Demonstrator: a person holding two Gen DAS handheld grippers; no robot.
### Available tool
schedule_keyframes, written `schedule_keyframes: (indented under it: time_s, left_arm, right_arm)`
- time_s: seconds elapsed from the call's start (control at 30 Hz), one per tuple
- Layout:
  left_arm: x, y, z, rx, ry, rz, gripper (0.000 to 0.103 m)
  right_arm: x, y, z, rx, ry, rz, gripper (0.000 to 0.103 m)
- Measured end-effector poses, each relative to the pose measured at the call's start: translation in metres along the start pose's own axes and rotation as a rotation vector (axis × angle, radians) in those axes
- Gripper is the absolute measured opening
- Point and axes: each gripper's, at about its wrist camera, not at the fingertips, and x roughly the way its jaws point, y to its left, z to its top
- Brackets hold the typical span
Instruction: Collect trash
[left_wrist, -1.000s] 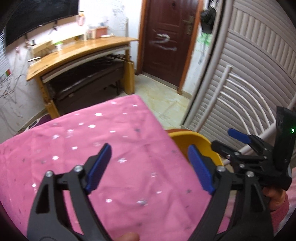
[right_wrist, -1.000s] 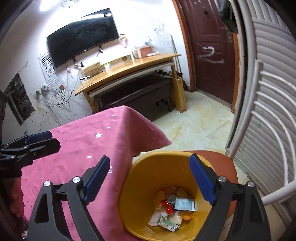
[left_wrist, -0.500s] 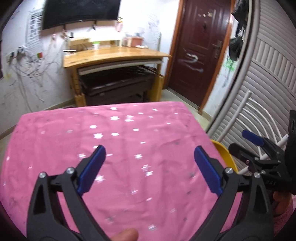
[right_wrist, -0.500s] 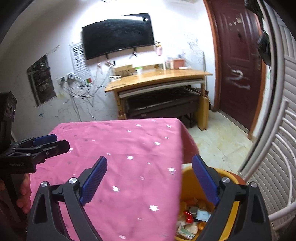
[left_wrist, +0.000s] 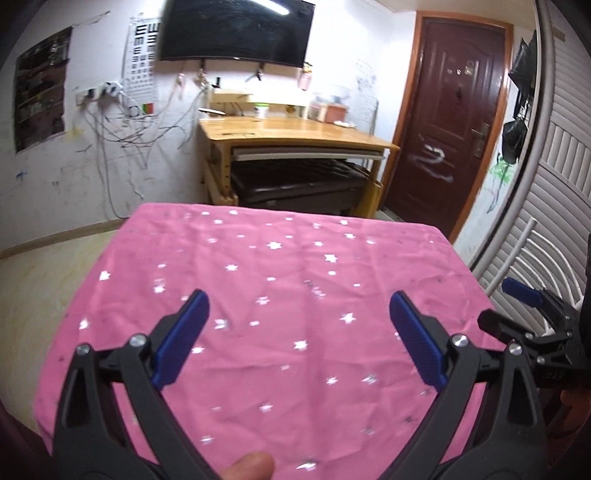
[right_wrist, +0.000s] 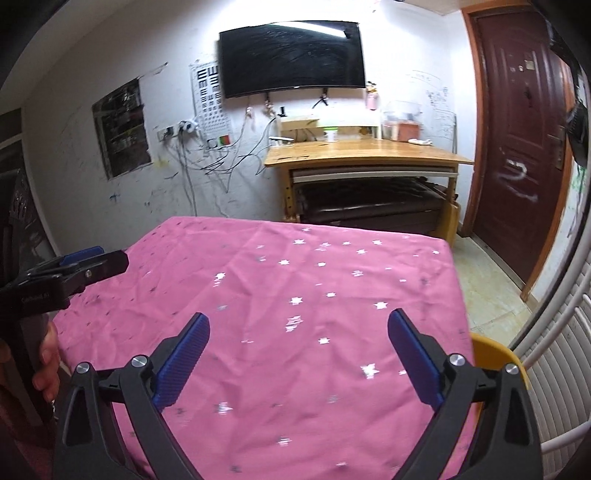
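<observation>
My left gripper (left_wrist: 299, 325) is open and empty above a table covered by a pink cloth with silver stars (left_wrist: 280, 295). My right gripper (right_wrist: 299, 343) is open and empty above the same cloth (right_wrist: 295, 280). A sliver of the yellow trash bin's rim (right_wrist: 495, 350) shows at the table's right edge in the right wrist view; its contents are hidden. No loose trash shows on the cloth. The right gripper shows at the far right of the left wrist view (left_wrist: 517, 306), and the left gripper shows at the left of the right wrist view (right_wrist: 92, 262).
A wooden desk (right_wrist: 365, 155) with a dark bench under it stands against the far wall below a black TV (right_wrist: 291, 51). A dark red door (right_wrist: 517, 147) is at the right. White slatted panels and a white rail (left_wrist: 535, 236) run along the right side.
Both grippers have swung left and tilted up, from over the yellow bin to over the pink cloth. The bin has slid almost out of view. Both stay open.
</observation>
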Motion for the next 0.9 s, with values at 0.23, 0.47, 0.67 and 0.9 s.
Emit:
schedule_keyframes:
  time_s: [0.23,0.47,0.67,0.9]
  left_arm:
    - [-0.023,0.030,-0.014,0.006,-0.029,0.011,0.094]
    - [-0.039,0.039,-0.018,0.011,-0.063,-0.009,0.096]
    - [-0.043,0.037,-0.018,0.008,-0.070,-0.008,0.096]
    - [-0.043,0.037,-0.017,-0.001,-0.069,-0.004,0.096]
  right_arm:
    - [-0.010,0.034,0.002,-0.033,-0.025,-0.033,0.091]
    - [-0.021,0.043,0.001,-0.033,-0.042,-0.061,0.091]
    - [-0.025,0.044,0.001,-0.041,-0.048,-0.066,0.091]
    - [-0.026,0.042,-0.001,-0.035,-0.049,-0.075,0.091]
